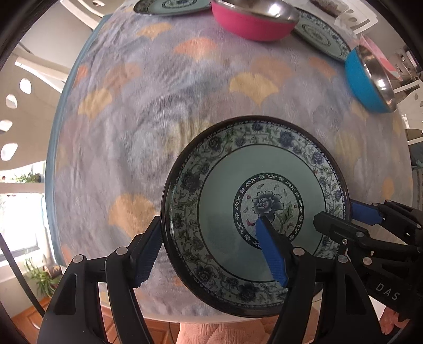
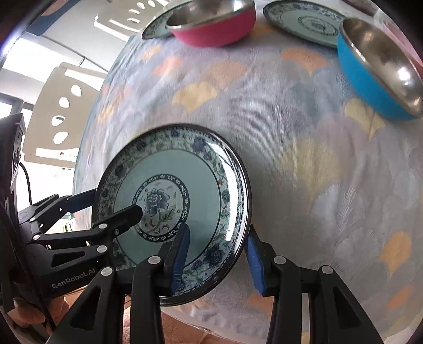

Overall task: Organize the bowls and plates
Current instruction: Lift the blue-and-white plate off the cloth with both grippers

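Round glazed floral plate [image 1: 253, 211], left gripper [image 1: 211, 254] and right gripper [image 2: 216, 254] jaws clamping opposite rims, over wrinkled patterned bench cloth [image 1: 158, 105], steel-lined pink bowl [image 1: 253, 23] behind

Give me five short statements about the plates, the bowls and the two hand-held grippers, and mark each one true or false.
1. Both hand-held grippers grip the same floral plate. True: left hand-held gripper and right hand-held gripper each straddle its rim.
2. The pink bowl is stacked in the blue bowl. False: they sit apart.
3. Two more floral plates lie at the far side. True.
4. The blue bowl is upside down. False: its steel inside faces up.
5. The tablecloth is plain white. False: it is bluish with fan-shaped leaf prints.
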